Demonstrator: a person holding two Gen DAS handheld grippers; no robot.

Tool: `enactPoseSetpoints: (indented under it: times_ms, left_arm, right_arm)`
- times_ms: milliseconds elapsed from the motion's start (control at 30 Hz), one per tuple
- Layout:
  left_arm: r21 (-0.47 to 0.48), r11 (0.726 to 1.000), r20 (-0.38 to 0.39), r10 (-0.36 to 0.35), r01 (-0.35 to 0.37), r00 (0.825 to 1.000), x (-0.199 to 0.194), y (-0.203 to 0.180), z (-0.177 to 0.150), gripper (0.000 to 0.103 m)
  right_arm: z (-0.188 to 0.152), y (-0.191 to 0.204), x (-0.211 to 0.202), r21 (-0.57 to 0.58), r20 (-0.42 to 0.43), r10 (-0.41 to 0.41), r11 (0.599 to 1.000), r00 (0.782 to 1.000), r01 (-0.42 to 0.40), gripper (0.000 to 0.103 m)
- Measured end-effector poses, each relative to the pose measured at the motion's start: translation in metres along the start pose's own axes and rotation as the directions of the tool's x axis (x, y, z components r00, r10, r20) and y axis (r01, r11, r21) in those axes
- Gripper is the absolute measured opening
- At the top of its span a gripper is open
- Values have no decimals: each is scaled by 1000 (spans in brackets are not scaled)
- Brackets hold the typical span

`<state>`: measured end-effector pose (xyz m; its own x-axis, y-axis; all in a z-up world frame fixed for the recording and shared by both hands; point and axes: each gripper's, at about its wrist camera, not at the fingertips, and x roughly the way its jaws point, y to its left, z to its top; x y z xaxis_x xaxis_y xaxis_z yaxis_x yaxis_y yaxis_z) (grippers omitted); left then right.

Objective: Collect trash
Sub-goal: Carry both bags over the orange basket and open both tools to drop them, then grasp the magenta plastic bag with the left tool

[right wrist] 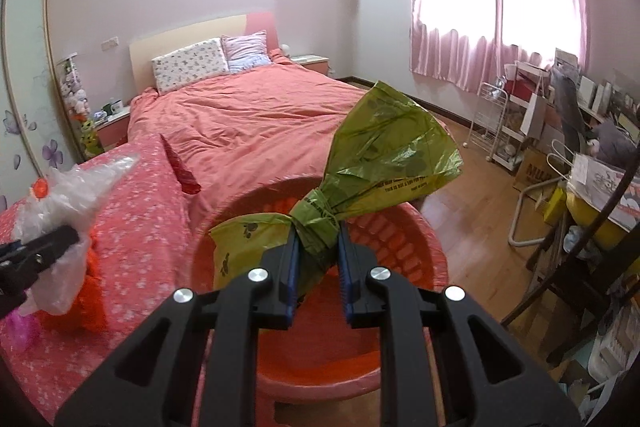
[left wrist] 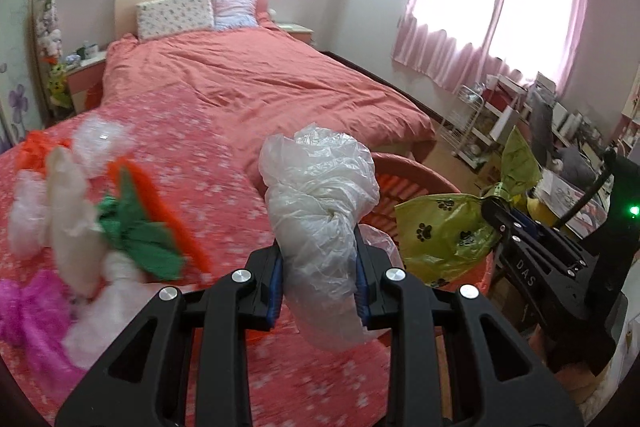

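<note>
Hovering over the red basket [right wrist: 404, 239]: my right gripper [right wrist: 317, 269] pinches a green bag [right wrist: 384, 151], my left gripper [left wrist: 319, 285] clamps a clear bag [left wrist: 320, 195].

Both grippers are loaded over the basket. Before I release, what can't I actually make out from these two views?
- Basket floor: right wrist view, hidden by the right gripper and its green bag; contents unknown.
- Trash pile on the bed: left wrist view, motion-blurred; count unclear.
- Clear bag bottom: left wrist view, hidden behind the left gripper.
- Either bag's contents: crumpled or opaque plastic.

Clear bag [left wrist: 320, 211] & green bag [right wrist: 360, 187] held over basket [right wrist: 400, 227].
</note>
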<state>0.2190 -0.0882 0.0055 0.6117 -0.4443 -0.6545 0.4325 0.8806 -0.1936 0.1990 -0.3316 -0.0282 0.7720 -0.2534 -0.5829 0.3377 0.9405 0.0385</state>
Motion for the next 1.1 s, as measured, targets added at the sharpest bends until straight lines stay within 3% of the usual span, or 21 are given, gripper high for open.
enactPoseSetpoints:
  times_ms: [633, 867, 1100]
  left_arm:
    - [48, 995, -98, -83, 88, 992, 56, -44, 2, 31]
    - [38, 995, -141, -83, 89, 987, 64, -46, -2, 40]
    - [38, 996, -157, -74, 81, 985, 65, -44, -5, 50]
  right_arm:
    - [-2, -33, 37, 19, -26, -4, 1000, 1000, 4, 22]
    - [-4, -34, 40, 13, -34, 0, 1000, 999, 0, 34]
    - [-9, -39, 36, 26, -35, -12, 1000, 999, 13, 39]
